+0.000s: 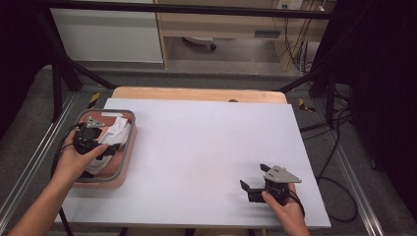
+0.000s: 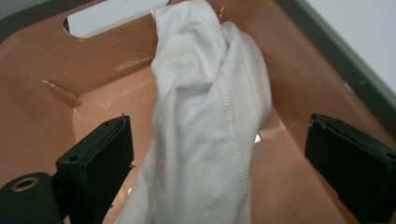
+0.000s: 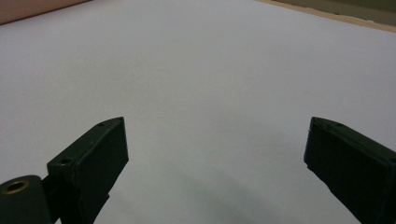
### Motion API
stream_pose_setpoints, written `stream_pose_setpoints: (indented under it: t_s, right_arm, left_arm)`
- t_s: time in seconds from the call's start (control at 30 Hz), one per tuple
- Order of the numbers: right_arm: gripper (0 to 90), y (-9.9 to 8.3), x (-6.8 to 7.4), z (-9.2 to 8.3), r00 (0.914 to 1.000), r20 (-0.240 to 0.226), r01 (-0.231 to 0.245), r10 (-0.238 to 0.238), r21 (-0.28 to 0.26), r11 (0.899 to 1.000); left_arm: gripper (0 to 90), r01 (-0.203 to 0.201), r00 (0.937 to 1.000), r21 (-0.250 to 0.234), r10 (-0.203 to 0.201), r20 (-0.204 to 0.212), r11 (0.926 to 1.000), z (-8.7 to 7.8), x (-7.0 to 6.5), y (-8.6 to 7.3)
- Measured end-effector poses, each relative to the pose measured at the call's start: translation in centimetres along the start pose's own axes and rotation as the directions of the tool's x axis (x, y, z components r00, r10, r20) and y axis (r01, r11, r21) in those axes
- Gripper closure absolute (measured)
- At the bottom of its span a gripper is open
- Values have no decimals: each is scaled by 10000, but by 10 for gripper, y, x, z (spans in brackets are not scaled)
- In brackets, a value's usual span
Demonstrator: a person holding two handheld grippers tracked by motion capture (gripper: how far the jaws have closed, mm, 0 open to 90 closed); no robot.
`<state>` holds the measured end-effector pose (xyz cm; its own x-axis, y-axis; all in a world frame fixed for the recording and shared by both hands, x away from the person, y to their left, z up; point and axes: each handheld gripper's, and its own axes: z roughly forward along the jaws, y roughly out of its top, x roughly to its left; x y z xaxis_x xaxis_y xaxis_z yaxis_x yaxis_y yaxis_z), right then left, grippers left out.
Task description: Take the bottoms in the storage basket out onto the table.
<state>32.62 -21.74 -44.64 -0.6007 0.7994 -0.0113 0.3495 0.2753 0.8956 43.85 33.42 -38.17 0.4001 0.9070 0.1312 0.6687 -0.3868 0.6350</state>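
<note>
White cloth [image 2: 205, 116]: bunched in pink bin [image 2: 37, 93], lower end cut off. Left gripper [image 2: 219, 158]: jaws apart, straddling the cloth; contact unclear. Right gripper [image 3: 215, 154]: jaws apart over bare table [image 3: 210, 60], holding nothing.

Free room and obstacles. The pink basket's [image 1: 129, 147] walls are hemming in the left claw [image 2: 217, 154] on every side, and the white cloth [image 2: 205, 121] is lying between its wide-spread jaws. The right claw [image 1: 252, 178] is facing bare white bench [image 1: 206, 142], leaving open passage from there to the basket.
</note>
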Motion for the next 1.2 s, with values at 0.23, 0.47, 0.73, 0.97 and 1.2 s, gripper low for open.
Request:
stream_pose_setpoints:
  t_s: [0.23, 0.47, 0.73, 0.97, 1.2]
  right_arm:
    - [64, 0, 1, 0, 10000, -53, 4, -4, 5, 10000]
    - [63, 0, 1, 0, 9999, -105, 23, -23, 41, 10000]
    - [65, 0, 1, 0, 9999, -111, 66, -65, 58, 10000]
    - [68, 0, 1, 0, 10000, -49, 48, -48, 17, 10000]
    - [74, 1, 1, 0, 9998, 79, 185, -186, 27, 9998]
  left_arm:
    - [98, 213, 9998, 455, -211, -45, 9987, 17, 10, -1]
    - [139, 420, 9991, 770, -427, 75, 9961, 28, 13, -4]
    - [324, 653, 9977, 1448, -675, 99, 9873, 40, 15, -7]
    - [727, 628, 9969, 1259, -682, 385, 9901, 33, 23, -6]
    - [761, 723, 9974, -63, -723, -36, 9974, 8, 26, -3]
